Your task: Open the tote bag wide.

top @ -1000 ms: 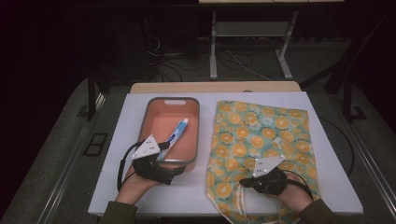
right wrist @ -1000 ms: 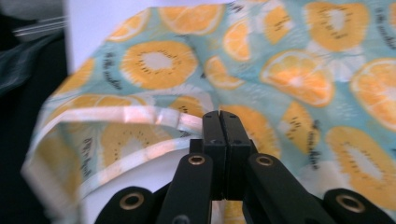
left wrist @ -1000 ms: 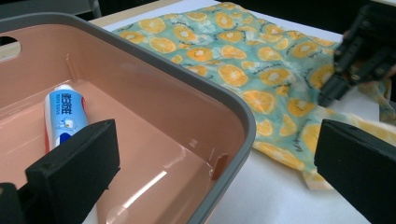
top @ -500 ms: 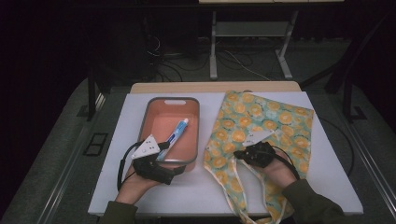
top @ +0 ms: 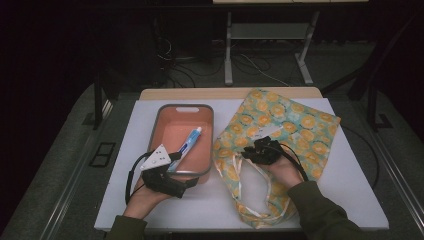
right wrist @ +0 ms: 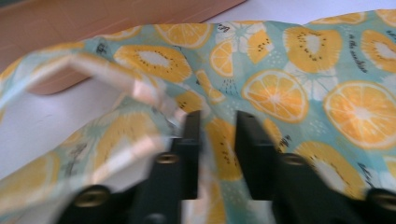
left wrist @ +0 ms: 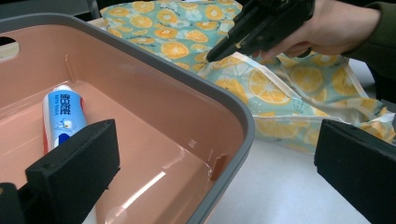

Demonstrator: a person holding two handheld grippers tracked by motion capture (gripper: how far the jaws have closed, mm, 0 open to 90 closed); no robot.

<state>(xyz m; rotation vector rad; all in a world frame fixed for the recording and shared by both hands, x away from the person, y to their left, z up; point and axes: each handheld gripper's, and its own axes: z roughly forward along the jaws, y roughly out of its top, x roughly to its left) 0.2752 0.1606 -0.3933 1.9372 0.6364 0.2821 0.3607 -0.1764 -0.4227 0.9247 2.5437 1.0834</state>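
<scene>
right gripper [top: 261, 148] pinches the orange-print bag [top: 295, 122] by its mouth edge on the worktop [top: 350, 195], best lifted slowly to open; left gripper [top: 172, 162] wide at the tray [top: 182, 107] holding toothpaste [top: 189, 142].

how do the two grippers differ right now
The left gripper has its jaws wide apart with nothing between them; the right gripper has its jaws nearly closed on a fold of the fruit-print bag. The left gripper sits at the pink tray's near edge; the right gripper is over the bag. Both are black and hand-held.
</scene>
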